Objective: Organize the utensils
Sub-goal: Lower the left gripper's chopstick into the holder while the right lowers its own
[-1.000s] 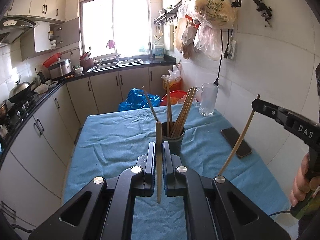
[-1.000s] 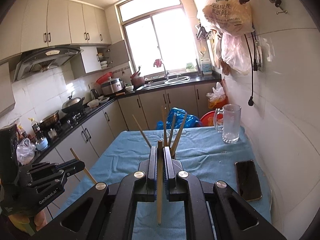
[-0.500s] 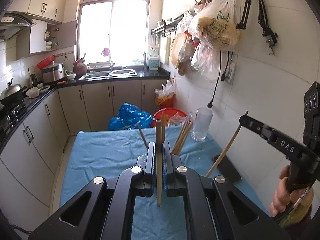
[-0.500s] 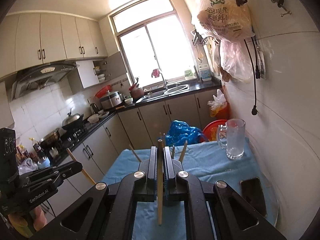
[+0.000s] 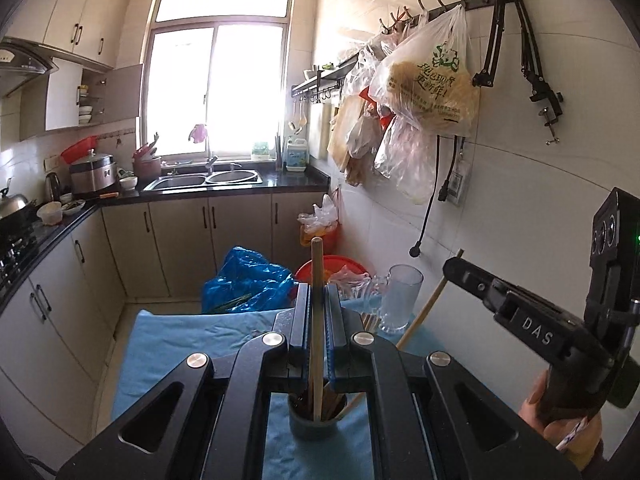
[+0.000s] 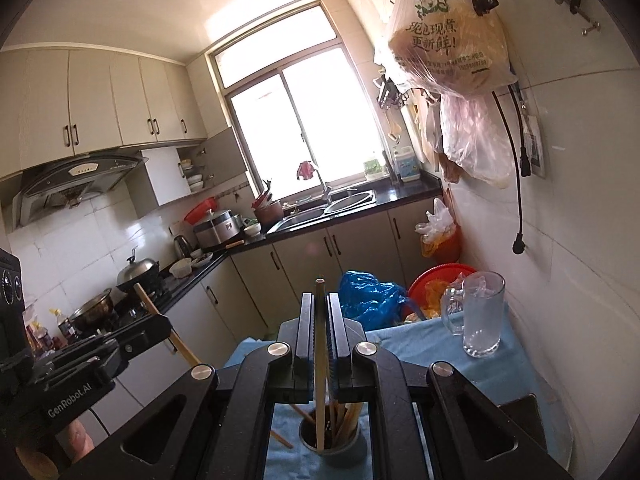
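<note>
My left gripper point(image 5: 316, 294) is shut on a wooden chopstick point(image 5: 317, 264) that stands upright between its jaws. The stick's lower end hangs over the mouth of a dark utensil cup point(image 5: 314, 428), which holds several chopsticks. My right gripper point(image 6: 320, 300) is shut on a second chopstick point(image 6: 320, 360), whose tip reaches down into the same cup point(image 6: 336, 450). In the left wrist view the right gripper point(image 5: 460, 270) shows at the right with its slanted stick point(image 5: 424, 312). In the right wrist view the left gripper point(image 6: 160, 322) appears at the left with its stick point(image 6: 145, 298).
The cup stands on a table with a blue cloth point(image 5: 180, 336). A glass mug point(image 6: 482, 316) stands at the table's far right, and a dark phone point(image 6: 520, 412) lies near the tiled wall. Beyond the table are a blue bag point(image 5: 248, 276), a red basin point(image 6: 444, 274) and kitchen counters.
Both grippers have risen and moved forward over the cup, each still gripping its chopstick. The cup, earlier ahead of the jaws, now sits beneath them.
</note>
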A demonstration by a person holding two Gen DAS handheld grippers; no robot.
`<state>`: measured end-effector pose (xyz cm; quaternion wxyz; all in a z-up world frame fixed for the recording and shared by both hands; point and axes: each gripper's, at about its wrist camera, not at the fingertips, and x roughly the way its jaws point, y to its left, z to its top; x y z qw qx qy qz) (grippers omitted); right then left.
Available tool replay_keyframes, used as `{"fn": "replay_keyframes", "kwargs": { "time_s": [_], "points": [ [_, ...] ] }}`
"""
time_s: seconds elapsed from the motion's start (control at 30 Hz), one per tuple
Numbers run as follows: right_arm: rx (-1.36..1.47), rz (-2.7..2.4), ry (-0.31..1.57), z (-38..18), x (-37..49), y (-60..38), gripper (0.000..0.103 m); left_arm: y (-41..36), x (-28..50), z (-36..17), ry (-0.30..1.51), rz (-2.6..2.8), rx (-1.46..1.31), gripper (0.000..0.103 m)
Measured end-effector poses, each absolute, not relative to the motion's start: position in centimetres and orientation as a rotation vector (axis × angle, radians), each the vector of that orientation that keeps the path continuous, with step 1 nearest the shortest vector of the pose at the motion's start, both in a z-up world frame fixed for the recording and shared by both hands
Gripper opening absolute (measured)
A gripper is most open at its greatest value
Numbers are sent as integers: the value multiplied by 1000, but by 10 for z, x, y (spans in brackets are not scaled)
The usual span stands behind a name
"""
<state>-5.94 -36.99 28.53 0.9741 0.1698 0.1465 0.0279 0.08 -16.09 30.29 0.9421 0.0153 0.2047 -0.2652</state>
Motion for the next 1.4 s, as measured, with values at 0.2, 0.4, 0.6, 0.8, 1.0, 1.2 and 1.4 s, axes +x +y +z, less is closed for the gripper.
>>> {"fn": "replay_keyframes", "kwargs": {
  "time_s": [0.2, 0.4, 0.6, 0.8, 1.0, 1.2, 1.4],
  "points": [
    [350, 38, 304, 270, -36, -373, 6, -173, 30, 285, 444, -546, 4, 6],
    [328, 8, 335, 248, -19, -373, 6, -174, 50, 257, 491, -519, 8, 6],
    [344, 9, 384, 224, -9, -378, 6, -172, 57, 235, 537, -512, -2, 6],
    [327, 36, 426, 206, -4, -370, 6, -171, 56, 218, 562, -508, 5, 6],
    [319, 43, 454, 192, -1, -365, 6, -167, 54, 199, 599, -502, 1, 6],
    [315, 44, 472, 186, -1, -364, 6, -164, 54, 182, 625, -483, 0, 6],
    [317, 44, 485, 182, 1, -365, 6, -164, 46, 181, 607, -476, 33, 6]
  ]
}}
